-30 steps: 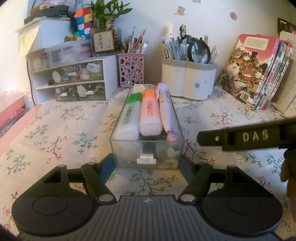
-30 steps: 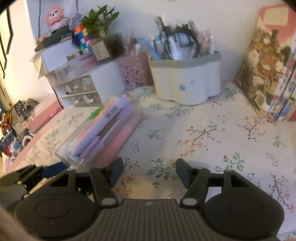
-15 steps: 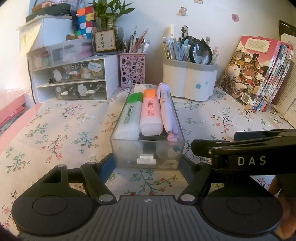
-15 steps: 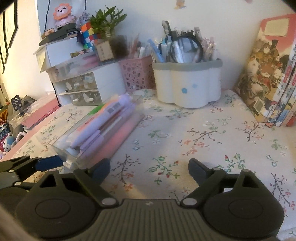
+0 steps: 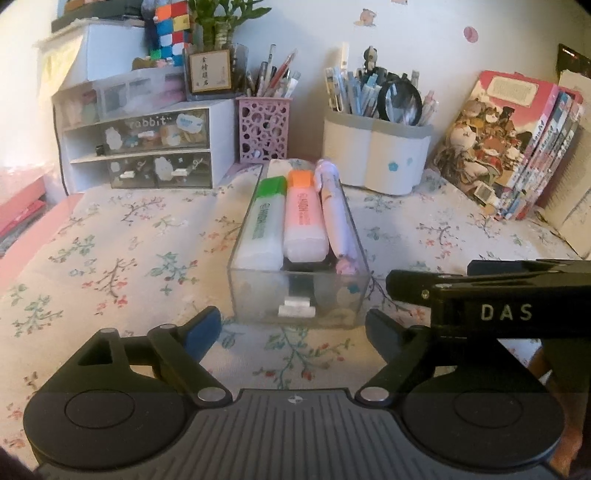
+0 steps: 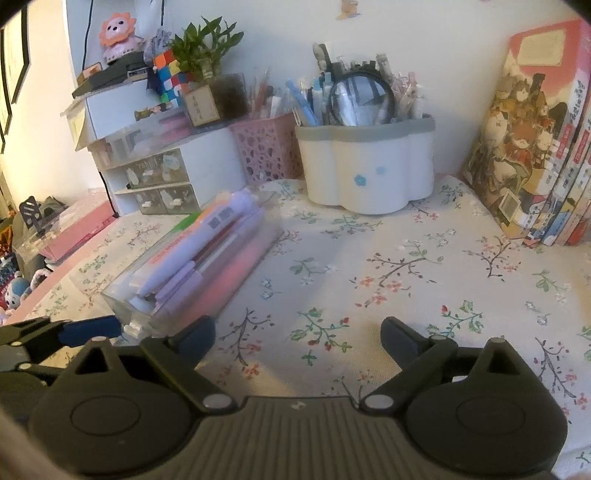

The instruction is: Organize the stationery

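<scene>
Nearest in the left wrist view, the left gripper (image 5: 293,323) is released and its jaws are opening; its blue-padded fingertips (image 5: 201,326) stand off either side of the near end of the clear plastic organizer box (image 5: 295,299) without pressing on it. In the right wrist view the right gripper (image 6: 297,338) is also let go, jaws opening, with only the floral tablecloth (image 6: 406,280) between them; its left fingertip sits just beside the box's near corner. The right gripper's black arm marked DAS crosses the left view from the right, near the box's near right corner. The box rests on the tablecloth around the middle of the desk, running lengthwise away from the near edge. On top of its contents lie a green highlighter (image 5: 264,225), an orange highlighter (image 5: 304,221) and a pale purple pen (image 5: 334,210), side by side and touching. Beyond the box's far end, along the back edge by the wall, stand a pink perforated pen holder (image 5: 263,129) and a white flower-shaped pen cup (image 5: 376,155) full of pens with a magnifying glass (image 5: 400,101). Toward the back left corner sits a white drawer unit (image 5: 140,147) with a colour cube (image 5: 171,26) and potted plant (image 5: 218,22) on top; books (image 5: 517,147) lean at the back right.
</scene>
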